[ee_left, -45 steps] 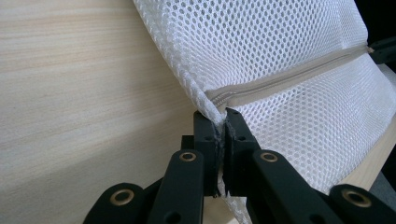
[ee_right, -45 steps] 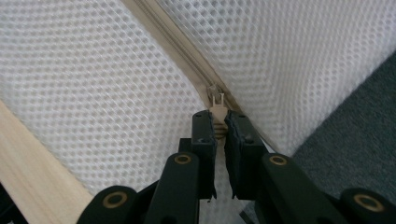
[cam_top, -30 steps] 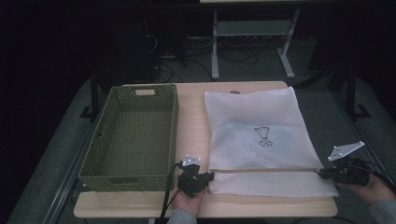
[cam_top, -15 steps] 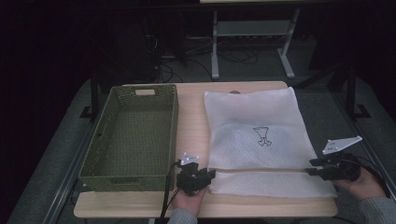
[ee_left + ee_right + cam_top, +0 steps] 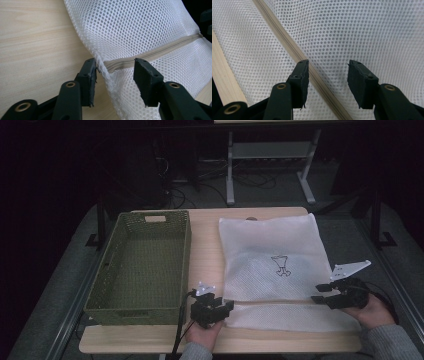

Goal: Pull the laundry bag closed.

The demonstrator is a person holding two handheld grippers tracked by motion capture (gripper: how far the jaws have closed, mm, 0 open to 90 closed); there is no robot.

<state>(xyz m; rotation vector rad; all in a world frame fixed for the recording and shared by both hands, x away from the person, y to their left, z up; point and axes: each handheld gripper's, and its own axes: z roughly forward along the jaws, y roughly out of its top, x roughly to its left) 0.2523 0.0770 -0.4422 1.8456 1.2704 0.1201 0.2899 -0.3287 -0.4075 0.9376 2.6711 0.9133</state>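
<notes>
I am working on the white mesh bag, which lies flat on the worktop, to the right of the green basket. Its beige zipper runs across the bag close to the edge nearest to me.

My left hand-held gripper is at the left end of the zipper, and my right hand-held gripper is at the right side of the bag. Both have the jaws apart and hold nothing. I judge that I am at the step of taking the bag at its two ends, probably in order to open the zipper. The next move asks my left jaws to close on the mesh corner beside the zipper end, and my right jaws to find the slider, which I cannot see.

The high view gives the whole layout, but there the zipper is only a thin line. The left gripper view shows the zipper end standing between my jaws, with the mesh a little raised and wrinkled there. The right gripper view shows the zipper band crossing diagonally under the left jaw, over flat mesh.
</notes>
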